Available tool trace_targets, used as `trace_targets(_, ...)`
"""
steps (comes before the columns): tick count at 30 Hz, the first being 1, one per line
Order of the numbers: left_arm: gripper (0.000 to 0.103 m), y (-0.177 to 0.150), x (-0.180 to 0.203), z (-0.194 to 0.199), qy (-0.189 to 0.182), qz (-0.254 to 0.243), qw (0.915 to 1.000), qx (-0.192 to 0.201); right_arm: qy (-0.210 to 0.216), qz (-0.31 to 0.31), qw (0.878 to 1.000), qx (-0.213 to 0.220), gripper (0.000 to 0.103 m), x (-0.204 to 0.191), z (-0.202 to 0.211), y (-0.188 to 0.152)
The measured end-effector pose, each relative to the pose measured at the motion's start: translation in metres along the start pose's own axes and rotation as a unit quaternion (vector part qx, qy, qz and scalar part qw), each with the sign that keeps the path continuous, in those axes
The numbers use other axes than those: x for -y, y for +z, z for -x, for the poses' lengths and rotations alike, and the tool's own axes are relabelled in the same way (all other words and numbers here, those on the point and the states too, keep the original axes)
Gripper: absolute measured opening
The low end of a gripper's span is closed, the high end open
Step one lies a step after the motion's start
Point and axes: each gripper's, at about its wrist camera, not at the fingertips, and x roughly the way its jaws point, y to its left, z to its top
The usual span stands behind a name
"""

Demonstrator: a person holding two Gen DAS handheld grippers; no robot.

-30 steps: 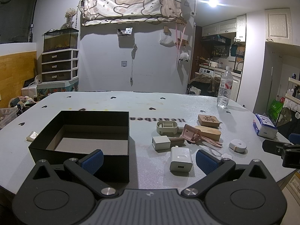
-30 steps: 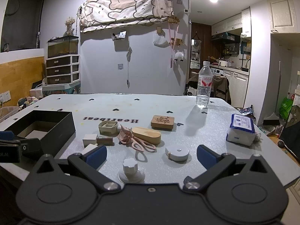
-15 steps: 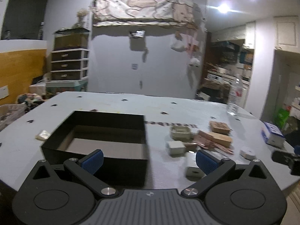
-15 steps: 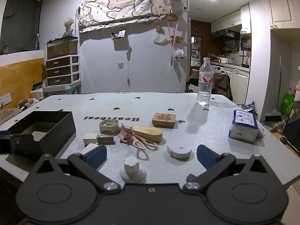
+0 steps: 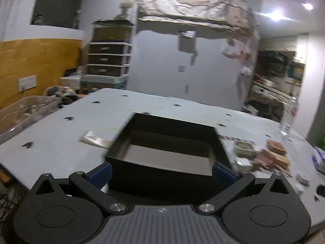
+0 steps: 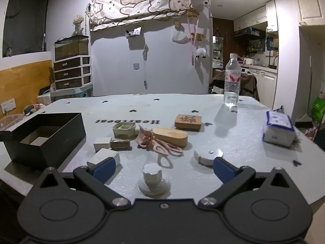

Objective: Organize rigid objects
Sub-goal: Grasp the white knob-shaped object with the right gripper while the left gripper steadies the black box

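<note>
Blue-padded fingers on my left gripper [image 5: 161, 172] stand wide, flanking the near wall of the black box [image 5: 162, 174], which sits open on the table [image 5: 61, 142]. My right gripper [image 6: 161, 167] is spread wide too, holding nothing; the white knob [image 6: 152, 175] lies between its fingers, with the pink scissors [image 6: 160, 145] just beyond.

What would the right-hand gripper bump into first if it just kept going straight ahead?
Most likely the small white knob standing on the table between the open fingers of the right gripper. Behind it lie the pink scissors. Its height is hard to judge, so it might pass over.
</note>
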Motion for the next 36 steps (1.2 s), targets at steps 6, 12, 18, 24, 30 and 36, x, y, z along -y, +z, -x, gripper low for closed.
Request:
trace_targets(6,0.103,0.008,-0.029,-0.010,0.015,0.006,0.9998,0.006,-0.020,0.010,1.000,0.005,0.103,-0.008,-0.020,-0.013)
trace_targets(12,0.088,0.013,-0.053,-0.027,0.007,0.035,0.9992,0.015,-0.009,-0.004,1.000,0.002,0.103,-0.013,-0.036,-0.023)
trace_targets(18,0.074,0.019,-0.057,-0.055,0.006,0.032,0.9995,-0.005,-0.008,-0.026,1.000,-0.001,0.080,-0.009,-0.051,-0.023)
trace_targets(24,0.052,0.025,-0.055,-0.084,0.011,0.016,0.9993,-0.032,0.004,-0.037,0.999,-0.015,0.056,-0.007,-0.062,-0.022)
trace_targets(30,0.032,0.022,-0.054,-0.097,0.007,0.016,0.9992,-0.037,0.010,-0.023,1.000,-0.016,0.035,-0.012,-0.065,-0.021)
trace_targets(36,0.008,0.021,-0.059,-0.101,0.028,0.020,0.9990,-0.028,0.001,0.003,1.000,-0.017,0.029,-0.016,-0.061,-0.015)
